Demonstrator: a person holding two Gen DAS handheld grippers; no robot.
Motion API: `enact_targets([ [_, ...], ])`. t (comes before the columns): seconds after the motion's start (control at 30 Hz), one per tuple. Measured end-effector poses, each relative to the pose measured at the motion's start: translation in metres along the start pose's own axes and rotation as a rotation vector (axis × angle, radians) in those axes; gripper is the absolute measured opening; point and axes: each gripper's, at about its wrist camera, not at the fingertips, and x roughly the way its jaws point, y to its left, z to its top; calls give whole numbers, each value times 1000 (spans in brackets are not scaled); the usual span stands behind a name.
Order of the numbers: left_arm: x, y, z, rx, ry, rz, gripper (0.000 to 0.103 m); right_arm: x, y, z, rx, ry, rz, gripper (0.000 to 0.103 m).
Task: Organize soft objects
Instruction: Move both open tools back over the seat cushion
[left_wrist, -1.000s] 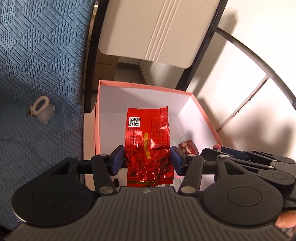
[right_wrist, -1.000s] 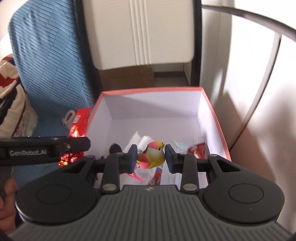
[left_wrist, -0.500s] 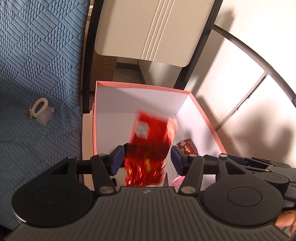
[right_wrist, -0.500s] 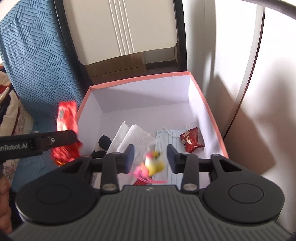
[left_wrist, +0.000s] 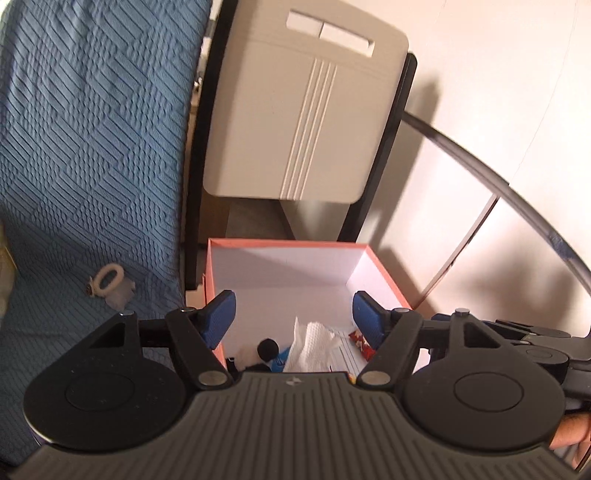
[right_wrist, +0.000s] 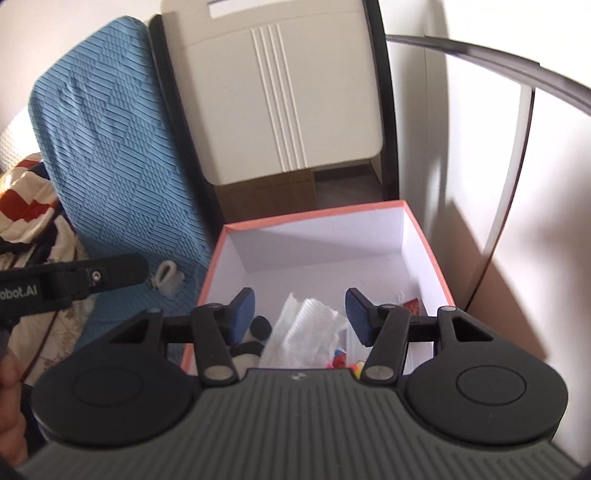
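Observation:
A pink-rimmed white box (left_wrist: 286, 244) (right_wrist: 314, 221) stands beside the blue bed cover. In it lie a white paper towel (left_wrist: 310, 345) (right_wrist: 306, 332), a black-and-white soft toy (left_wrist: 266, 349) (right_wrist: 258, 326), a small red packet (left_wrist: 360, 339) (right_wrist: 412, 306) and a face mask (left_wrist: 345, 354). A bit of the yellow and pink toy bird (right_wrist: 341, 360) shows by the right gripper's body. My left gripper (left_wrist: 293, 314) is open and empty above the box's near side. My right gripper (right_wrist: 299, 310) is open and empty over the box.
A white hair tie on a clear scrap (left_wrist: 109, 282) (right_wrist: 168, 277) lies on the blue quilted cover (left_wrist: 92, 166) (right_wrist: 110, 147) left of the box. A beige panel with a black frame (left_wrist: 303, 110) (right_wrist: 280, 92) stands behind the box. A white wall and a curved dark bar (left_wrist: 498, 192) are to the right.
Both grippers opened. The red foil packet dropped from the left gripper and the toy bird from the right gripper into the box. Both grippers have pulled up and back.

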Motion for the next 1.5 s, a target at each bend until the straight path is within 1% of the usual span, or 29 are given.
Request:
enact_targets([
  [0.13,-21,8,3,-3,-41,-3,75,-12,13,4,-16,-25,10,57],
  [0.37,-48,30,3,-13,-90,-7,75,-28,40,6,-42,-53,30,57],
  [0.43,-54,37,4,-18,-101,-11,75,-31,51,4,-67,-70,47,57],
  [0.5,-61,43,2,-8,-116,1,75,-32,63,2,-98,-86,61,57],
  [0.6,-71,53,-1,4,-134,21,75,-31,78,-1,-112,-94,75,57],
  [0.7,-82,69,-5,-21,-179,23,75,-29,92,-4,-109,-90,89,57],
  [0.8,-89,87,-7,-61,-204,30,75,-28,106,-8,-134,-96,104,57],
  [0.97,-95,111,-15,-69,-201,59,75,-23,132,-20,-184,-81,125,57],
  [1.03,-95,122,-20,-77,-193,65,75,-19,138,-25,-185,-70,132,57],
  [1.13,-94,138,-27,-66,-172,103,75,-14,145,-31,-175,-44,133,57],
  [1.2,-94,154,-32,-87,-163,116,75,-10,151,-33,-181,-31,136,57],
  [1.33,-95,178,-41,-138,-162,119,75,-3,164,-37,-197,-13,132,57],
  [1.5,-95,192,-51,-136,-161,115,75,8,182,-47,-191,2,130,57],
])
